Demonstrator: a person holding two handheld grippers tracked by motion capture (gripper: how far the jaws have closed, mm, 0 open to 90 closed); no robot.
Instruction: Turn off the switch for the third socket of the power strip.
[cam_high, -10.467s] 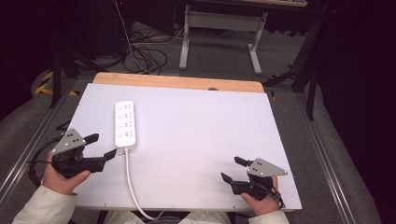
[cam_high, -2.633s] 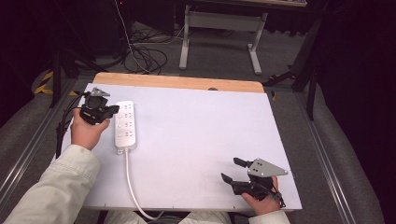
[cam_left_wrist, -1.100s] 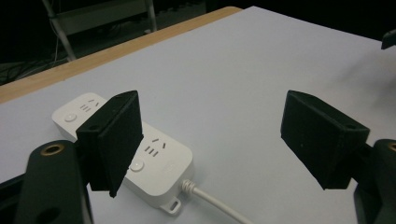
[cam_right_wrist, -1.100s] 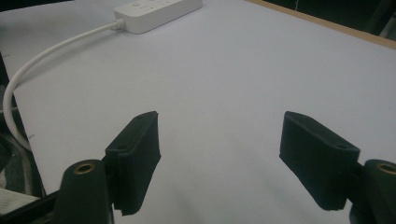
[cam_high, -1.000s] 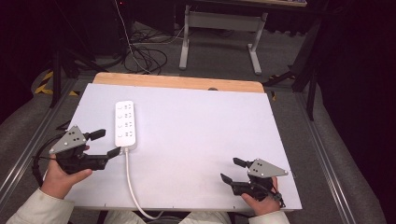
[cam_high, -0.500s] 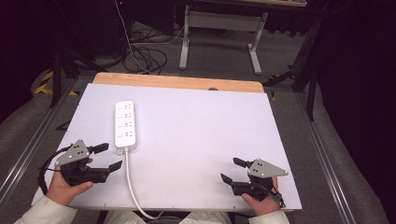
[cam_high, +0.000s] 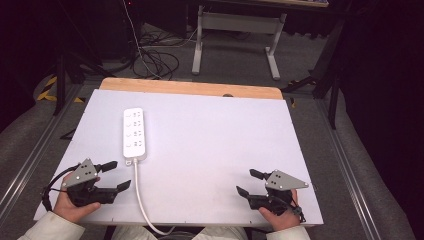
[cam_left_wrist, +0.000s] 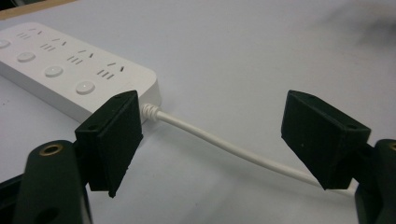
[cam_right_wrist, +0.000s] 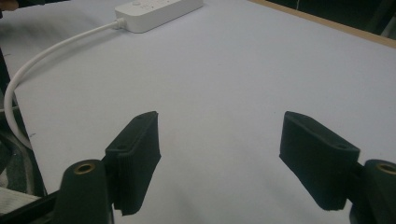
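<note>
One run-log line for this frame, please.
left gripper: open, empty, beside cord | right gripper: open, empty, near table edge | power strip: flat, untouched

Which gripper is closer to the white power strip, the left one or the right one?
Left. The left gripper sits just below the power strip, jaws open beside its white cable. The right gripper rests far across the table, near the opposite front corner.

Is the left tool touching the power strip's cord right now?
Apart. In the left gripper view the left tool stands open, and the white cord lies on the table beyond its jaws, pinched by neither; the high view shows bare table between them.
</note>
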